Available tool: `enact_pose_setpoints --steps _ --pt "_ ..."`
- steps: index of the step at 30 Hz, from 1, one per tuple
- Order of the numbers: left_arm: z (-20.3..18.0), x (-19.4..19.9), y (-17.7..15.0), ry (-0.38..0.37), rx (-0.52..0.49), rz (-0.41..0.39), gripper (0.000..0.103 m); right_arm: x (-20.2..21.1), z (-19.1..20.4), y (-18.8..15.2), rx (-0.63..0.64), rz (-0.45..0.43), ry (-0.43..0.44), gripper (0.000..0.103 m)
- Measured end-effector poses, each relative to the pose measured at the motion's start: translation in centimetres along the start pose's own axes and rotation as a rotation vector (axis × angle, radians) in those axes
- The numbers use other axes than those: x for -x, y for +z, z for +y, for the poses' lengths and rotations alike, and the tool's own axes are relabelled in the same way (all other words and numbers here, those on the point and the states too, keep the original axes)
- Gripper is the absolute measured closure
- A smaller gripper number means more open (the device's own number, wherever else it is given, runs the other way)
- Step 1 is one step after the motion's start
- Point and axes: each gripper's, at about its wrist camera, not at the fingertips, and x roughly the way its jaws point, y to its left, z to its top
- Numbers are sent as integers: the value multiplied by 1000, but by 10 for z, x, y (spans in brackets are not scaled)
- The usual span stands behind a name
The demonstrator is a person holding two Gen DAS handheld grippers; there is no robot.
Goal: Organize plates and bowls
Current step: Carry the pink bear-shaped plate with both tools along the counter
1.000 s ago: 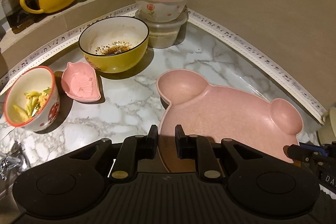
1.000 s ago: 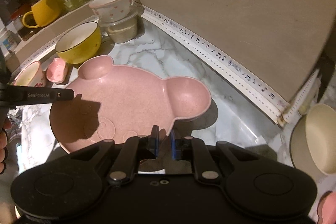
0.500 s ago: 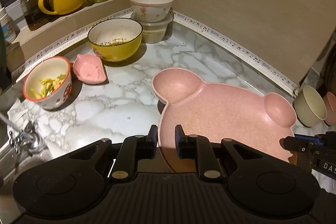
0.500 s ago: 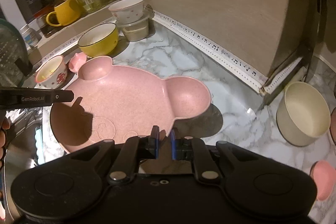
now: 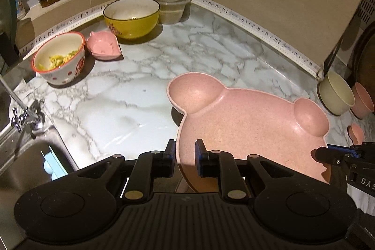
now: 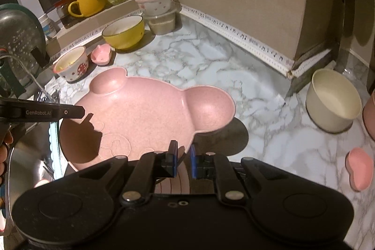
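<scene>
Gripping the near rim of the pink bear-shaped plate (image 5: 253,130) with the left gripper (image 5: 185,151) above the marble counter (image 5: 131,95), then clamping its opposite rim in the right gripper (image 6: 182,155), cream bowl (image 6: 332,101) nearby.

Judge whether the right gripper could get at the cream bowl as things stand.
Probably not yet: the right gripper is shut on the pink bear plate, shared with the left gripper. The countertop toward the cream bowl looks clear.
</scene>
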Motion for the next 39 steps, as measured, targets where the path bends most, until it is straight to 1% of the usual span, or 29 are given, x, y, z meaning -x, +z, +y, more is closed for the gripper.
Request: enact_pose_setpoints --steps 4,10,15,21,24,30,39 --pt "2 0 -9 -6 3 14 86 -1 1 -12 -9 19 2 92" --pt "3 -1 -19 -7 3 28 86 -2 2 -22 -24 37 2 92" --pt "4 -2 -25 -5 -5 31 86 -1 6 -27 6 27 -6 92" --pt "5 -4 -35 -10 -12 41 86 -5 11 -36 41 43 -22 92" --pt "4 -4 -39 -9 -22 41 86 -7 11 -40 39 49 -28 92" --pt "3 -2 -42 -8 -37 35 86 -8 11 -43 27 48 -37 92" --pt "3 -1 -48 9 -53 49 86 -6 11 -43 0 51 -51 92"
